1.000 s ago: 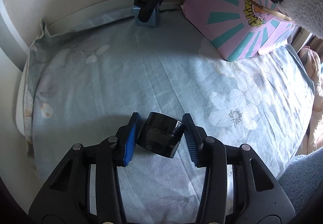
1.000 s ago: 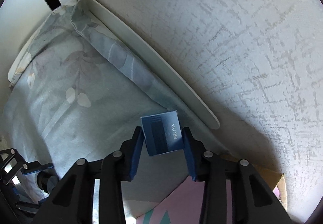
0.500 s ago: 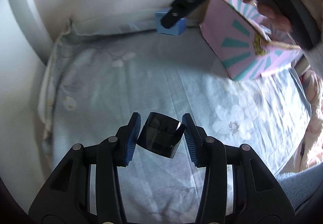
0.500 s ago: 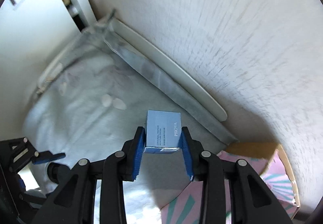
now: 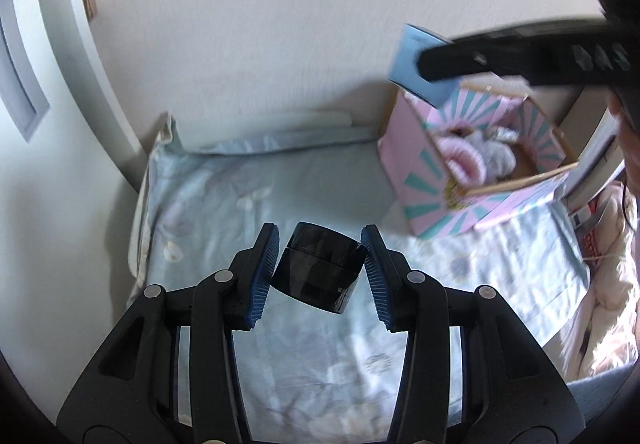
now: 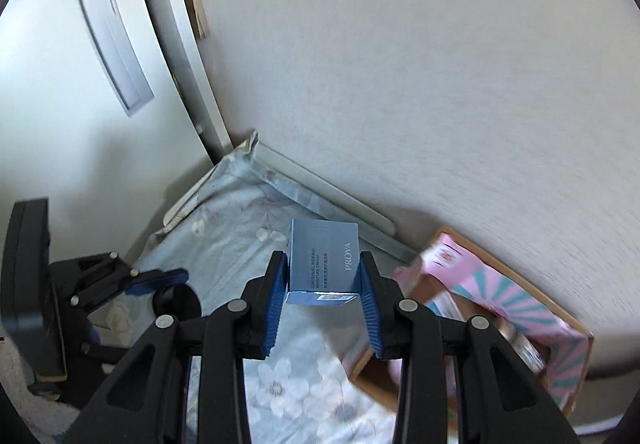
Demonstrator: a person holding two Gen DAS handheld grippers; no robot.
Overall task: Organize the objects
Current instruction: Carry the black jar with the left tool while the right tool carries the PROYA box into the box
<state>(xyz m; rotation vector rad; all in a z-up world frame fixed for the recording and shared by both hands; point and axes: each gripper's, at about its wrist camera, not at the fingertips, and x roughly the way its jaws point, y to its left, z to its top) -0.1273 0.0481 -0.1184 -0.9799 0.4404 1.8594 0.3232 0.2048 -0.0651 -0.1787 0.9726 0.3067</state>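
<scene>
Left wrist view: the left gripper (image 5: 320,268) clamps a black jar (image 5: 318,268) above the bed (image 5: 208,211), bare sheet all round; pink box (image 5: 416,179) by the wall, well apart

Right wrist view: the right gripper (image 6: 323,290) pinches a blue carton (image 6: 323,258), raised beside the pink box's rim (image 6: 576,324)

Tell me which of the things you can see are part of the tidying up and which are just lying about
Part of the job:
- black jar, clamped in the left gripper
- blue carton, clamped in the right gripper
- pink box, open, with fluffy items inside

Just lying about:
- floral bedsheet
- white bed rail
- pale quilt
</scene>
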